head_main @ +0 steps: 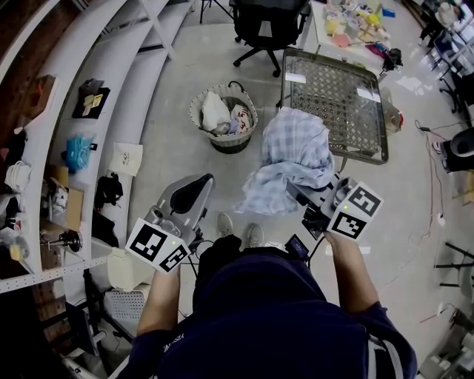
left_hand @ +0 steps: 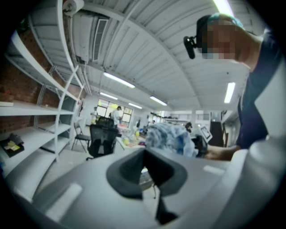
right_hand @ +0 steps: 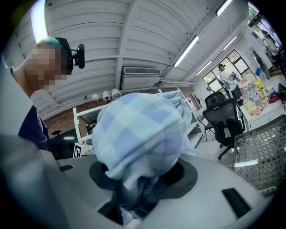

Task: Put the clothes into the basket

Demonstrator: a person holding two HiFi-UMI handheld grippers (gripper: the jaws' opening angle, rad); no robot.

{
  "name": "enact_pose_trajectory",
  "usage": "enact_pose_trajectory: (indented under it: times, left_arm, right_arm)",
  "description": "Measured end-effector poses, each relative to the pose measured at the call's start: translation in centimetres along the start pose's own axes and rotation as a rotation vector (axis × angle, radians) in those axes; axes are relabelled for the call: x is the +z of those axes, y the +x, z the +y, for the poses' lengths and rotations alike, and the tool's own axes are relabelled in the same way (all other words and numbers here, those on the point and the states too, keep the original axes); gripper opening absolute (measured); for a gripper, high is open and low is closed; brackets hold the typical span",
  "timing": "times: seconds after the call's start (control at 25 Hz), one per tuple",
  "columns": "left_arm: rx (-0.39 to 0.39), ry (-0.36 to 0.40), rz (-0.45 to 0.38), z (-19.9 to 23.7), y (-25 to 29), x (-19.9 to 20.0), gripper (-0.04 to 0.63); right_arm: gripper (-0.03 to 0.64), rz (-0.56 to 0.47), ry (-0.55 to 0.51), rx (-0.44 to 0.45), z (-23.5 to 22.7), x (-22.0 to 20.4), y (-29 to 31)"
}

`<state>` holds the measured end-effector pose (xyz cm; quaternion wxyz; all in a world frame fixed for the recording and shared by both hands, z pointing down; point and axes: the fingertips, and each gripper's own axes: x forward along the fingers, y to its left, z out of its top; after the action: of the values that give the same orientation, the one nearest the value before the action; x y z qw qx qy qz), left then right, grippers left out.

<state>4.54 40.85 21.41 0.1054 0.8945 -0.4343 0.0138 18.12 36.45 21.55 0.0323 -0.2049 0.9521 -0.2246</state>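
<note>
A light blue plaid cloth [head_main: 292, 155] hangs bunched from my right gripper [head_main: 302, 192], which is shut on it, above the floor. In the right gripper view the cloth [right_hand: 138, 134] fills the space over the jaws and hides the fingertips of the right gripper [right_hand: 143, 190]. A round woven basket [head_main: 195, 111] stands on the floor ahead and to the left of the cloth, with white and pale clothes in it. My left gripper [head_main: 192, 186] is held lower left, shut with nothing in it. In the left gripper view the left gripper [left_hand: 144, 166] points level, with the cloth [left_hand: 167, 136] beyond it.
A wire-mesh table [head_main: 337, 104] stands just right of the basket, behind the cloth. Beyond it are a black office chair [head_main: 270, 26] and a cluttered white table [head_main: 355, 22]. White curved shelves [head_main: 111, 111] with small items run along the left. My feet [head_main: 238, 229] are below the cloth.
</note>
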Motion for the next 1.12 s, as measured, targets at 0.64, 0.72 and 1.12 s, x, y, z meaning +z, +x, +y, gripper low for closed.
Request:
enact_pose_trajectory:
  times: [0.64,0.72,1.12]
  left_arm:
    - [-0.012,-0.039,-0.002,7.0,1.3,-0.4,0.005]
    - [-0.016,-0.044,0.0,8.9,1.8,-0.4,0.005]
    - [-0.035,-0.061,0.022,19.4,4.6,0.7,0.005]
  right_arm:
    - [0.192,0.029,-0.002,-0.016,-2.9,0.4,6.0]
    - [0.192,0.029,0.0,-0.017,-3.7,0.6,7.7]
    - [0.192,0.033,0.006,-0.036,-8.6,2.5,16.6]
